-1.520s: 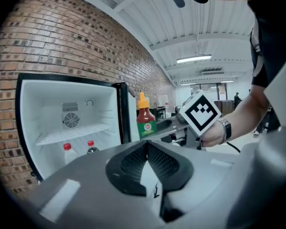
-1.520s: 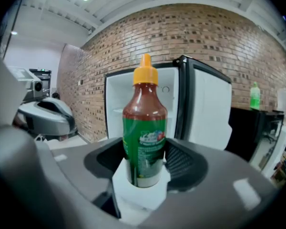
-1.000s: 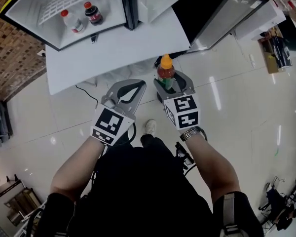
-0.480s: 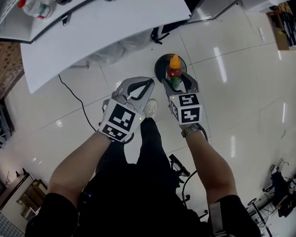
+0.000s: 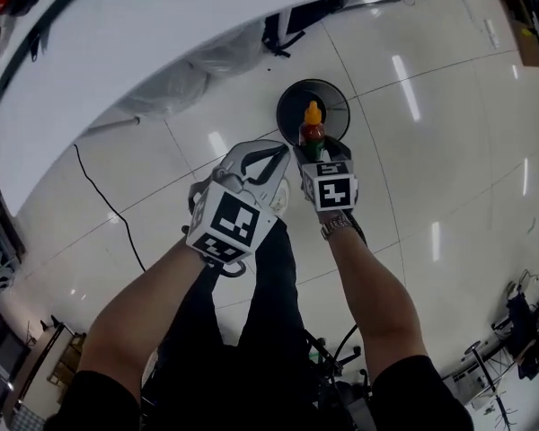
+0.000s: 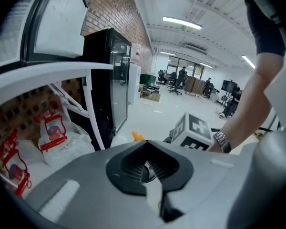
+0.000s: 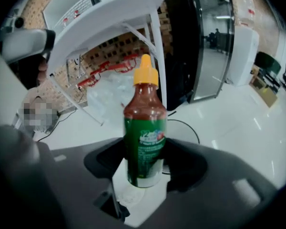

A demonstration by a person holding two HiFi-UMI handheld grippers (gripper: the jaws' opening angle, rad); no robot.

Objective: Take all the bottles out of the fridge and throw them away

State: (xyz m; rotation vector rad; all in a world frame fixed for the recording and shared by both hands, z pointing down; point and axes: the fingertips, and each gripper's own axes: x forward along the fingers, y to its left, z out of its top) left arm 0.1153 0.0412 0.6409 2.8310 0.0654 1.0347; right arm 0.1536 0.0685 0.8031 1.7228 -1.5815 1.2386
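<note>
- Right gripper: its jaws are clamping the lower body of a bottle and holding it upright.
- Bottle: orange cap, reddish contents, green label. In the head view it is showing against the open mouth of the bin, off the floor.
- Bin: round and black, it is standing on the pale tiled floor.
- Left gripper: its jaws are meeting at the tips and carrying nothing. It is hovering just beside the right gripper.
- White table: it is standing to the left of the bin. Clear bags with red handles are lying beneath it.
</note>
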